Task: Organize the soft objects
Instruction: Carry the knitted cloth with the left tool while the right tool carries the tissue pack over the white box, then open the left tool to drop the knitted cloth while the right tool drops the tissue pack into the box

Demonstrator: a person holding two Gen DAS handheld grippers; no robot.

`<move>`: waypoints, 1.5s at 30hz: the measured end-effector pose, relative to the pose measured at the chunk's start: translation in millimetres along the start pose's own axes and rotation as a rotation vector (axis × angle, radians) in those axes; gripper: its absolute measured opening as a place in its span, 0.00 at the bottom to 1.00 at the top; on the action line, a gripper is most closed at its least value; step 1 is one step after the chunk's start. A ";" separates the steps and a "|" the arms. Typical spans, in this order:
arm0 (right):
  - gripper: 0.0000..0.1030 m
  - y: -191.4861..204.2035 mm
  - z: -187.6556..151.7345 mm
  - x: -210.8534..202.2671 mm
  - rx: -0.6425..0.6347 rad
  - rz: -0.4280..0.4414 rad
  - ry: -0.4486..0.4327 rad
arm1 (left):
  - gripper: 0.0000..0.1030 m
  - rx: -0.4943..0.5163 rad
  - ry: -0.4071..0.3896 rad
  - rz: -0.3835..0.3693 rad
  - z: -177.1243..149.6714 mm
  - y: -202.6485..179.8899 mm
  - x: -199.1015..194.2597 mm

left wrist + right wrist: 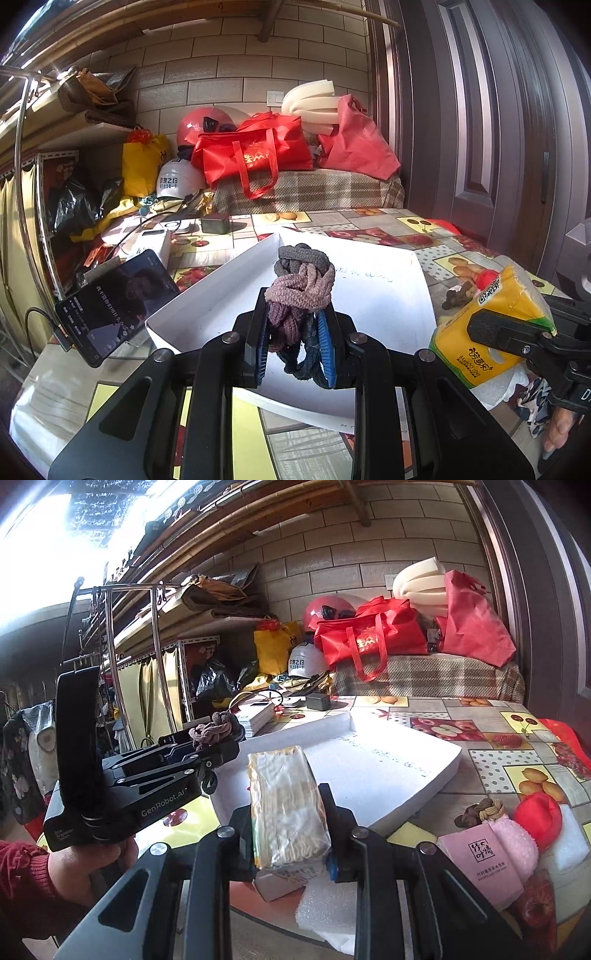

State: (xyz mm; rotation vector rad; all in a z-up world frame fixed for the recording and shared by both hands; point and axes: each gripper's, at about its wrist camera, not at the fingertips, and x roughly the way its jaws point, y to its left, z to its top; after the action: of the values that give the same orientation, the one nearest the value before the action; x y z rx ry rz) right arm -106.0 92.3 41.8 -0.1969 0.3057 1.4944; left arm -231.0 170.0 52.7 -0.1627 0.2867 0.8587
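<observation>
My left gripper (297,332) is shut on a bundle of hair ties (301,286), grey, pink and dark, held above the near edge of a white shallow box (388,295). It also shows in the right wrist view (207,738), at the box's left side. My right gripper (290,827) is shut on a yellow pack of tissues (286,805), held over the box's near corner. The pack also shows in the left wrist view (491,325), right of the box (388,768).
On the fruit-pattern table right of the box lie more hair ties (480,810), a pink tissue pack (487,864), a pink towel (517,840), a red soft item (539,814) and white foam (325,908). A phone (114,306) stands left. Red bags (255,153) sit behind.
</observation>
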 end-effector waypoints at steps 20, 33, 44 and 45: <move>0.25 -12.8 19.0 59.6 0.080 -0.133 0.003 | 0.22 -0.008 0.046 0.048 20.3 15.8 64.1; 0.26 -22.6 25.1 91.5 0.102 -0.196 0.109 | 0.22 -0.054 0.136 0.055 22.6 25.5 87.9; 1.00 -33.8 22.9 90.9 0.168 -0.213 0.120 | 0.89 -0.100 0.118 0.165 22.0 35.1 83.2; 1.00 -34.9 22.8 90.2 0.175 -0.215 0.116 | 0.91 -0.108 0.114 0.165 22.0 37.0 82.7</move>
State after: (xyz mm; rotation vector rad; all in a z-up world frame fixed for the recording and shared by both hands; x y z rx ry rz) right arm -65.1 182.4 32.5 -0.1714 0.4911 1.2386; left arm -204.1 259.1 46.8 -0.2925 0.3643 1.0314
